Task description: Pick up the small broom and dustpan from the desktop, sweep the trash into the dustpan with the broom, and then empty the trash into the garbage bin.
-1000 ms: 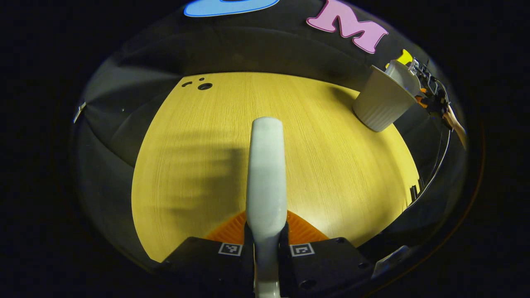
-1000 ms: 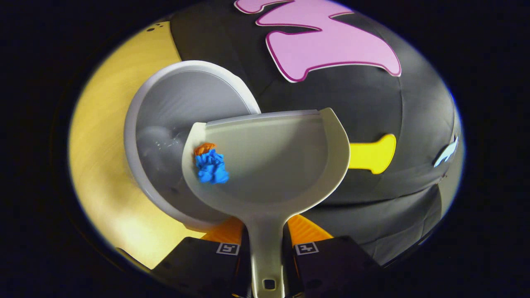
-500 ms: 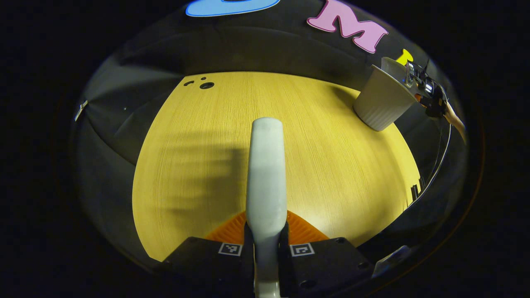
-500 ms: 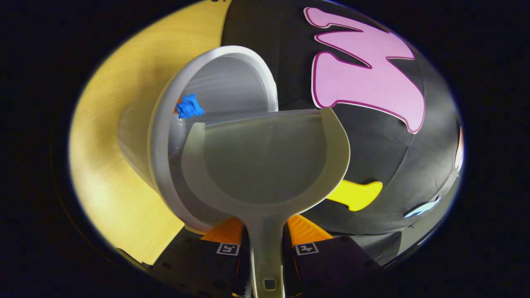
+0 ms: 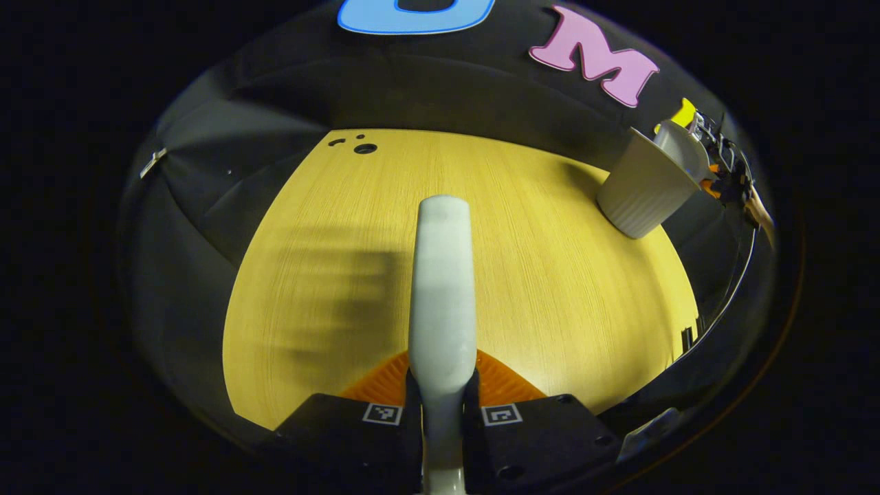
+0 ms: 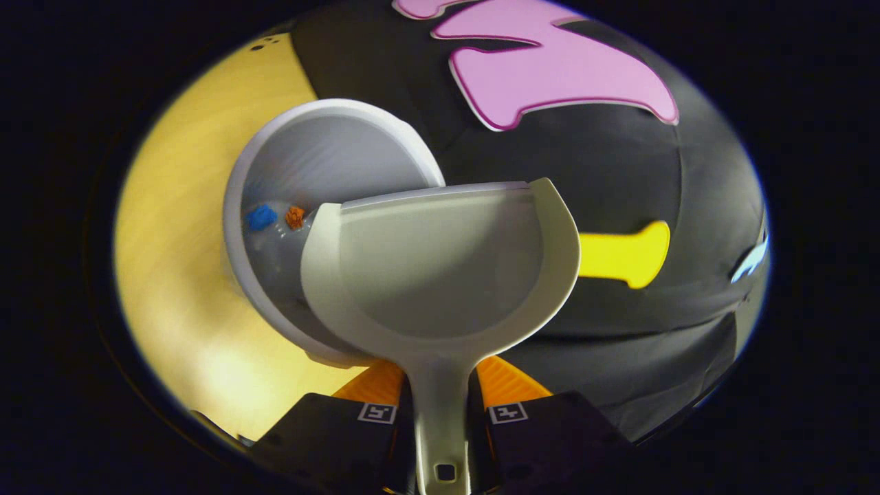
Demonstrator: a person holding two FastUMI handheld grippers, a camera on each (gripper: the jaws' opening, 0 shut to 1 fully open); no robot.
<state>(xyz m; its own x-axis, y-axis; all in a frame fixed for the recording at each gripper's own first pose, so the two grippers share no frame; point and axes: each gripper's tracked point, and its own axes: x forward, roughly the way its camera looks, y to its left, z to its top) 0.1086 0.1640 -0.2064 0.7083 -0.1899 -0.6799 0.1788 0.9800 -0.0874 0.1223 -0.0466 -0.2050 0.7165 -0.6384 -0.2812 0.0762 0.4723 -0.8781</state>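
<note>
One pale grey-white ribbed plastic garbage bin (image 6: 323,172) stands on one yellow wood-grain desktop (image 5: 550,275); the bin (image 5: 643,189) also shows in the left gripper view. Two small scraps of trash lie inside it: one crumpled blue piece (image 6: 261,217) and one crumpled orange piece (image 6: 295,216). One pale grey plastic dustpan (image 6: 440,268) with a flat scoop and a single handle. One pale grey-white broom handle (image 5: 443,289), long and rounded. Two handheld grippers: the left gripper (image 5: 442,392) and the right gripper (image 6: 442,395). Three small dark holes (image 5: 364,148) sit at the desktop's far corner.
</note>
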